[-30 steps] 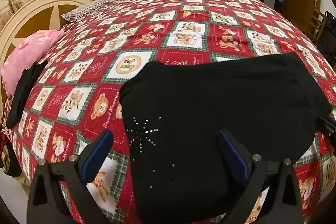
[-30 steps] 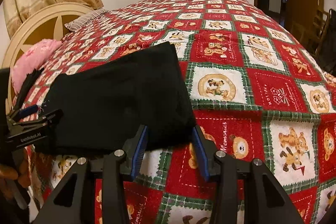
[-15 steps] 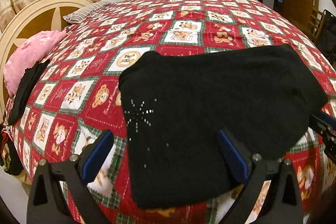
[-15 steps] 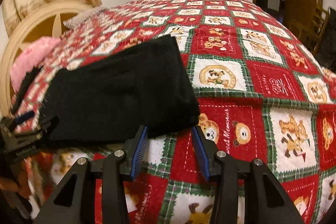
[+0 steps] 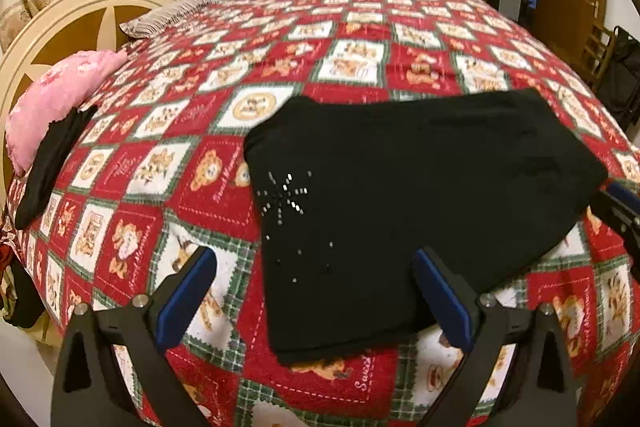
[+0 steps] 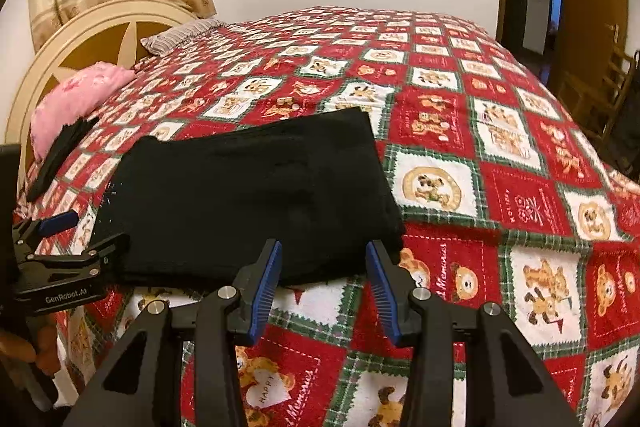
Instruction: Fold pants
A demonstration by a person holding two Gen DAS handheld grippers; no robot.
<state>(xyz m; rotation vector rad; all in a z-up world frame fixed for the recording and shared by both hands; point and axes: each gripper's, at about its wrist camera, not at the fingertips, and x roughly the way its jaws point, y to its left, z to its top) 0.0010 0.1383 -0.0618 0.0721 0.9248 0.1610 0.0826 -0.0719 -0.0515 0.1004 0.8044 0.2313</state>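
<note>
Both grippers, left [image 5: 314, 301] and right [image 6: 323, 287], now backed off, jaws apart and empty; black folded fabric pants [image 5: 420, 195] lie mid-frame, apparently finished

Both grippers have drawn back from the folded pants [image 5: 420, 195].

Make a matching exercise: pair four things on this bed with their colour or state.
Things:
1. pants
2. pillow
3. left hand-held gripper
4. bedspread

Descriptions:
A. red with teddy-bear squares
B. pink, by the headboard
C. black, folded flat
D. open, holding nothing

Pairs: 1-C, 2-B, 3-D, 4-A
</note>
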